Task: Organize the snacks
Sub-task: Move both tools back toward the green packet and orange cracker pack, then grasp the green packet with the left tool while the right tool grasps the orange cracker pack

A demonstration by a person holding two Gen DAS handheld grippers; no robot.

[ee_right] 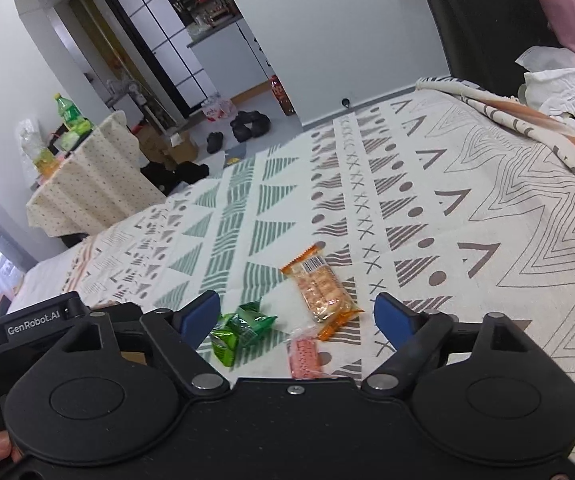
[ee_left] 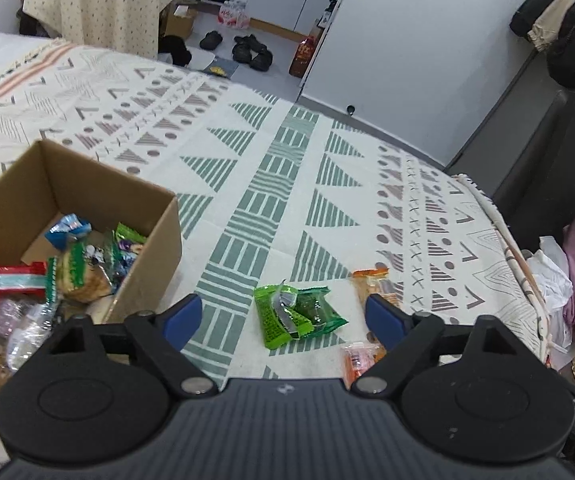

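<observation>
Item logged: green snack packets (ee_left: 297, 314), two, overlapping on the patterned cloth (ee_left: 271, 184), right of the cardboard box (ee_left: 139, 240). I judged them light, crinkly, slippery; best pinched at a sealed edge. I held left gripper (ee_left: 283, 316) and right gripper (ee_right: 297, 320) spread apart, both empty.

We saw a patterned bedspread (ee_left: 287, 168) carrying a cardboard box (ee_left: 143, 248), two green packets (ee_left: 299, 312), an orange cracker pack (ee_right: 321, 288) and a pink packet (ee_right: 305, 356).
</observation>
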